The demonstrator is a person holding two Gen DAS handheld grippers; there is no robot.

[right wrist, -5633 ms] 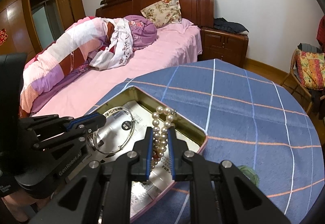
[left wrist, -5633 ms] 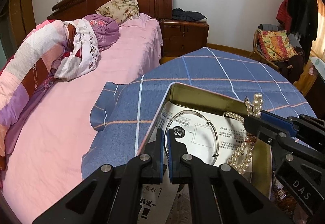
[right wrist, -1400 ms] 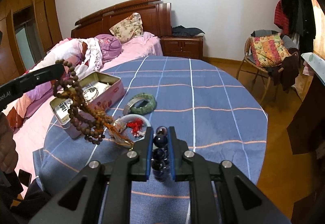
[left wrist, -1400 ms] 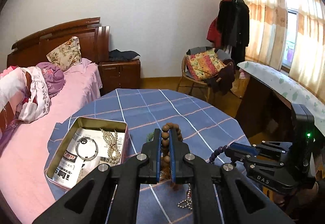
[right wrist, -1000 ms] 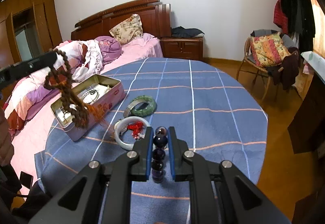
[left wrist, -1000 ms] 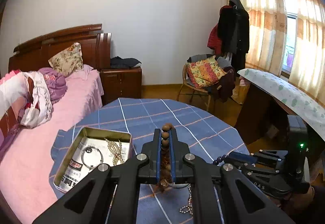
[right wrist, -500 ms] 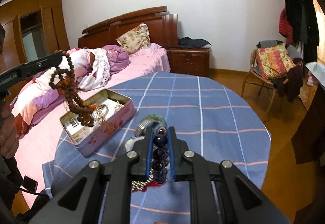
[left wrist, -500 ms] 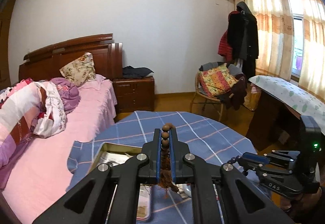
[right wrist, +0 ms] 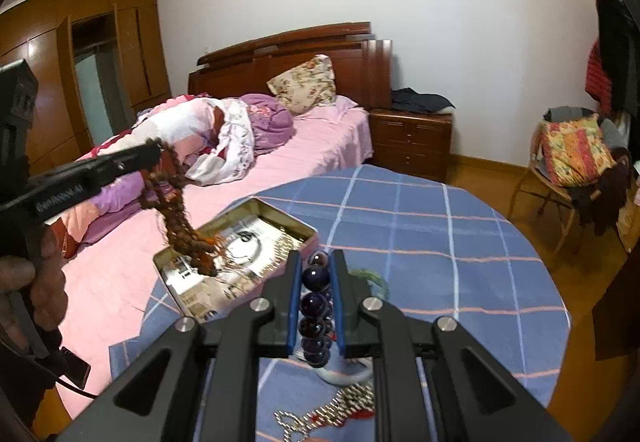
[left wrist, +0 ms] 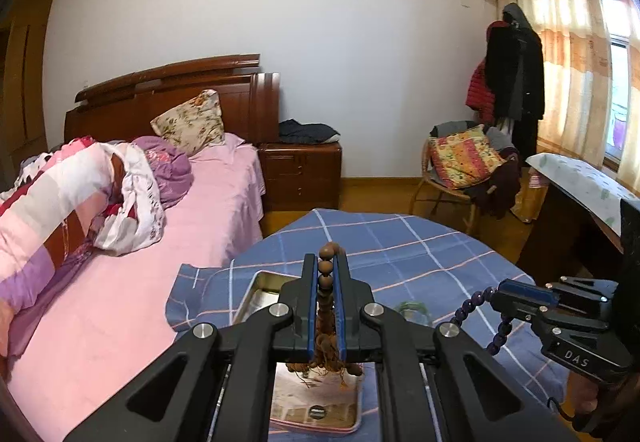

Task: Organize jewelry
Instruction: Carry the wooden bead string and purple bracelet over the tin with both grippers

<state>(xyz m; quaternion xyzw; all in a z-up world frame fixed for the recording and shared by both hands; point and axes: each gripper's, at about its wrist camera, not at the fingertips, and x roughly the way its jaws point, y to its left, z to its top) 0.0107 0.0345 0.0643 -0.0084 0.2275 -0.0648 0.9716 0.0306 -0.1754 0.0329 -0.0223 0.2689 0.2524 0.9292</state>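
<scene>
Your left hand-held gripper (left wrist: 324, 274) is pinching a strand of brown wooden beads (left wrist: 326, 274), and only your right wrist view shows how that strand hangs: it droops in a bunch from the left fingertips down to the near end of the open tin (right wrist: 308, 232), its tassel over the tin's paper lining. In your own left view the same beads run up between the blue pads and the hanging bunch sits just below them, hiding most of the tin.

Your right hand-held gripper (right wrist: 316, 282) is pinching a string of dark purple beads (right wrist: 314, 304). The left view shows that string curving down from the right fingertips, off to the right of your left hand-held gripper and above the checked blue cloth on the bench (left wrist: 420, 254).

Below your right hand-held gripper a white bangle (right wrist: 344, 374) and a gold chain (right wrist: 332, 412) lie partly behind the fingers, and a green bangle (right wrist: 376, 280) shows only an edge. What lies in the tin is hard to make out.

Compared with half a second ago, the wooden beads hang closer over the tin, and both grips are unchanged.
</scene>
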